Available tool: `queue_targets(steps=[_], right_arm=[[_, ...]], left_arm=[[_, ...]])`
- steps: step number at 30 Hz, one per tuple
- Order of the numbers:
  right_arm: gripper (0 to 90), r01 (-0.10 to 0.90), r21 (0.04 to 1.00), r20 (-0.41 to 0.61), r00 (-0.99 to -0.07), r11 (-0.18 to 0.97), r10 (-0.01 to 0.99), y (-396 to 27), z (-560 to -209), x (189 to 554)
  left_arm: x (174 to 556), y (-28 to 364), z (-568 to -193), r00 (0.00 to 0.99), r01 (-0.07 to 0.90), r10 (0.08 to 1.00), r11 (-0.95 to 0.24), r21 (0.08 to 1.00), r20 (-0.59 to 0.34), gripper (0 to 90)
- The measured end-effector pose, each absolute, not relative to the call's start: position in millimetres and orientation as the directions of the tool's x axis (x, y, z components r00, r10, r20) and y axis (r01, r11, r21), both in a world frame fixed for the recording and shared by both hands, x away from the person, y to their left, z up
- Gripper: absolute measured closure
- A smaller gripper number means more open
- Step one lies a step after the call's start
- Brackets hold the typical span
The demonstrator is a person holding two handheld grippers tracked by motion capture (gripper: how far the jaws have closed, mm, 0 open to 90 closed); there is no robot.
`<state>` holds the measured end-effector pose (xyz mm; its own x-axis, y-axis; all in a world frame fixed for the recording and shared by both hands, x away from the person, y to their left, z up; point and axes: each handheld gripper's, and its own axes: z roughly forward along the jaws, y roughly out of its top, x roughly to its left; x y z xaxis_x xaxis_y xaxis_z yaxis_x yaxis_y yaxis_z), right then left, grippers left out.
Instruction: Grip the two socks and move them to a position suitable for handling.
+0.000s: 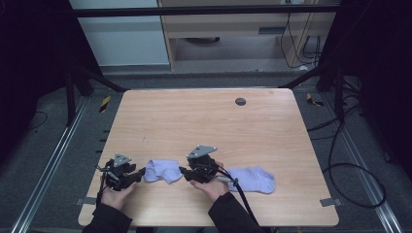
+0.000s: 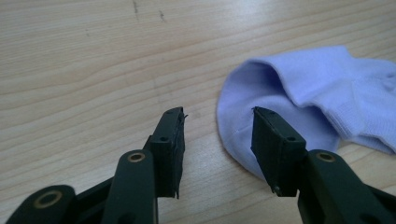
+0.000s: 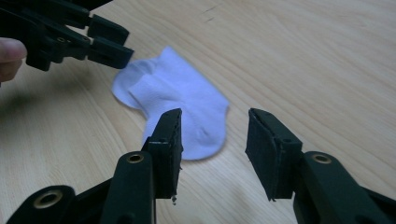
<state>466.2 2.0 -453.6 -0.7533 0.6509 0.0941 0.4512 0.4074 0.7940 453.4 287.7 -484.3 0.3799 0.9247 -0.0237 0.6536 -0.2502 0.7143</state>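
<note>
1. At the near edge of the table [image 1: 204,116], between the two hands, lies a lilac sock [image 1: 163,170], flat on the wood and a little rumpled.
2. In the left gripper view that sock [image 2: 308,98] fills the right half: rounded end toward the camera, ribbed cuff off to the right.
3. The left claw [image 1: 141,173] is right at the sock's left end, jaws partly open. One jaw stands over bare wood, the other over the sock's rounded end, the sock's edge in the gap; whether a pad touches the fabric, I cannot tell. No grip here.
4. The right claw [image 1: 183,171] sits at the sock's other end, pointing left toward it. In the right gripper view its jaws stand partly open, the sock [image 3: 177,105] just beyond the tips and nothing held.
5. That same view catches the left claw [image 3: 119,51] coming in from the top left, its tips at the sock's far end, with fingers [image 3: 9,56] at the left edge.
6. A second lilac sock [image 1: 252,179] lies just to the right of the right hand [image 1: 210,187], flat and apart from the first, with the gripper's cable across its left end.
7. The left hand [image 1: 116,194] holds its gripper low by the table's near-left corner.
8. Farther back, a dark round spot [image 1: 240,101] marks the tabletop.
</note>
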Motion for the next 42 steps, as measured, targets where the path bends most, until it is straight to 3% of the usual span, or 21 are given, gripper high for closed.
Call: queue_targets(steps=[9,18,30,35,42], right_arm=[[58.7,0.445,0.756,0.082,-0.793,0.481,0.604,38,-474,467],[63.7,0.420,0.716,0.045,-0.825,0.558,0.563,62,-490,466],[86.7,0.460,0.684,0.093,-0.825,0.566,0.558,67,-492,468],[87.3,0.452,0.748,0.117,-0.811,0.486,0.574,62,-481,470],[87.1,0.478,0.822,0.161,-0.717,0.310,0.678,52,-468,486]], left_arm=[[456,280,-489,0.400,0.668,0.916,-0.280,0.689,-0.015,57.3],[457,279,-492,0.411,0.679,0.911,-0.282,0.678,-0.033,66.7],[458,278,-492,0.422,0.686,0.904,-0.275,0.674,-0.061,82.6],[458,278,-491,0.437,0.684,0.897,-0.283,0.672,-0.067,85.4],[458,276,-491,0.454,0.680,0.889,-0.300,0.669,-0.063,85.7]])
